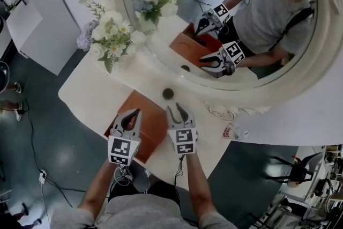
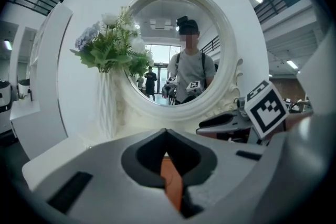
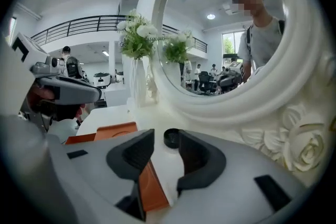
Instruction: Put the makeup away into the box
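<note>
A small round black makeup jar [image 1: 168, 94] sits on the white vanity table [image 1: 91, 94], just in front of the mirror frame. An orange-brown box [image 1: 152, 115] lies open on the table near the front edge. My left gripper [image 1: 131, 115] hovers over the box with its jaws together and nothing in them; in the left gripper view only a sliver of the box [image 2: 171, 178] shows under the left gripper [image 2: 167, 134]. My right gripper [image 1: 177, 109] is open and empty at the box's right edge. In the right gripper view the jar [image 3: 171, 138] lies beyond the right gripper [image 3: 165, 135], apart from it, and the box [image 3: 107, 131] lies to its left.
A vase of white flowers [image 1: 112, 35] stands at the table's back left. The big round mirror [image 1: 177, 69] leans behind the jar. A white cord [image 1: 220, 111] and a small tube [image 1: 233, 132] lie at the right. The table's front edge is under my wrists.
</note>
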Demonstrator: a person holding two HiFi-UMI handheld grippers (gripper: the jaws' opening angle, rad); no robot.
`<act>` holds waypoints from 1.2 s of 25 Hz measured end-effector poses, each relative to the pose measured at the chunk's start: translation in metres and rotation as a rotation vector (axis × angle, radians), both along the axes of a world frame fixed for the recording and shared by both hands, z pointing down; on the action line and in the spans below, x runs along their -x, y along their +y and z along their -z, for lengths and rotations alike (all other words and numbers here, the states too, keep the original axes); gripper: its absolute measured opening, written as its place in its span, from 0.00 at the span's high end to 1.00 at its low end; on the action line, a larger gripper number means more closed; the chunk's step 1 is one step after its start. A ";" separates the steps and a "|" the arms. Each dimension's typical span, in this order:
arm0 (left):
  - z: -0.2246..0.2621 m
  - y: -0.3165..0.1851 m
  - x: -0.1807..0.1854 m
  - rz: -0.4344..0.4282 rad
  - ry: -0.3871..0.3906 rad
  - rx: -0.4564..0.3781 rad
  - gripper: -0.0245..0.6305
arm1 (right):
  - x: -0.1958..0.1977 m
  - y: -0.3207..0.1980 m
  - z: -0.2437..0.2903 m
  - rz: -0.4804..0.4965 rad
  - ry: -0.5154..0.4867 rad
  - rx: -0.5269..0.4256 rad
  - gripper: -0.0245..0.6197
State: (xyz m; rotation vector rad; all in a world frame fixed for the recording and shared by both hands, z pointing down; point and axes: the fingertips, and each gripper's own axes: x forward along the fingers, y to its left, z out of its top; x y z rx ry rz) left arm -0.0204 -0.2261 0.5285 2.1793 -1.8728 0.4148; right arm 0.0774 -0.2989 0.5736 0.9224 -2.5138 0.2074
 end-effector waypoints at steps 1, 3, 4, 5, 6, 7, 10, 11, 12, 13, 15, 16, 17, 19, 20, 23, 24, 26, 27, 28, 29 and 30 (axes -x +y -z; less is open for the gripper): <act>-0.002 -0.001 0.001 0.005 0.001 0.004 0.96 | 0.004 -0.002 -0.004 0.011 0.001 0.019 0.72; -0.007 -0.001 0.004 0.013 0.005 0.013 0.96 | 0.011 -0.008 -0.010 0.022 0.006 0.037 0.68; -0.009 -0.001 0.004 0.017 0.006 0.016 0.96 | 0.014 -0.011 -0.013 0.024 0.011 0.040 0.66; -0.011 -0.001 0.005 0.020 0.007 0.020 0.96 | 0.016 -0.014 -0.017 0.026 0.020 0.043 0.64; -0.013 -0.001 0.006 0.024 0.009 0.023 0.96 | 0.019 -0.018 -0.020 0.028 0.031 0.049 0.63; -0.015 -0.001 0.008 0.029 0.012 0.027 0.96 | 0.021 -0.021 -0.024 0.029 0.043 0.055 0.61; -0.019 -0.001 0.014 0.048 0.017 0.033 0.96 | 0.027 -0.030 -0.033 0.024 0.069 0.075 0.56; -0.020 -0.001 0.016 0.054 0.019 0.034 0.96 | 0.028 -0.033 -0.036 0.020 0.074 0.081 0.55; -0.022 0.000 0.018 0.061 0.021 0.034 0.96 | 0.029 -0.036 -0.039 0.018 0.079 0.086 0.55; -0.024 0.000 0.021 0.067 0.022 0.034 0.96 | 0.030 -0.038 -0.042 0.017 0.084 0.092 0.55; -0.027 0.000 0.024 0.078 0.024 0.038 0.96 | 0.032 -0.042 -0.047 0.017 0.095 0.105 0.55; -0.028 0.001 0.026 0.082 0.025 0.042 0.96 | 0.033 -0.043 -0.050 0.016 0.102 0.109 0.55; -0.028 0.001 0.026 0.085 0.027 0.047 0.96 | 0.033 -0.044 -0.052 0.014 0.111 0.109 0.55; -0.030 0.001 0.028 0.091 0.030 0.054 0.96 | 0.033 -0.047 -0.054 0.007 0.128 0.107 0.55; -0.030 0.002 0.029 0.094 0.032 0.055 0.96 | 0.033 -0.047 -0.055 0.006 0.136 0.110 0.55; -0.032 0.002 0.032 0.104 0.032 0.058 0.96 | 0.033 -0.047 -0.058 0.017 0.160 0.122 0.56; -0.033 0.002 0.033 0.108 0.033 0.059 0.96 | 0.032 -0.047 -0.060 0.017 0.171 0.122 0.57; -0.035 0.003 0.036 0.123 0.038 0.058 0.96 | 0.031 -0.048 -0.061 0.014 0.182 0.115 0.62; -0.036 0.004 0.038 0.130 0.040 0.055 0.96 | 0.032 -0.049 -0.059 0.013 0.182 0.111 0.62; -0.036 0.004 0.039 0.134 0.040 0.053 0.96 | 0.032 -0.049 -0.059 0.014 0.182 0.107 0.62; -0.035 0.005 0.039 0.135 0.040 0.052 0.96 | 0.032 -0.049 -0.058 0.016 0.183 0.106 0.62; -0.034 0.006 0.039 0.134 0.039 0.053 0.96 | 0.032 -0.049 -0.058 0.020 0.185 0.104 0.62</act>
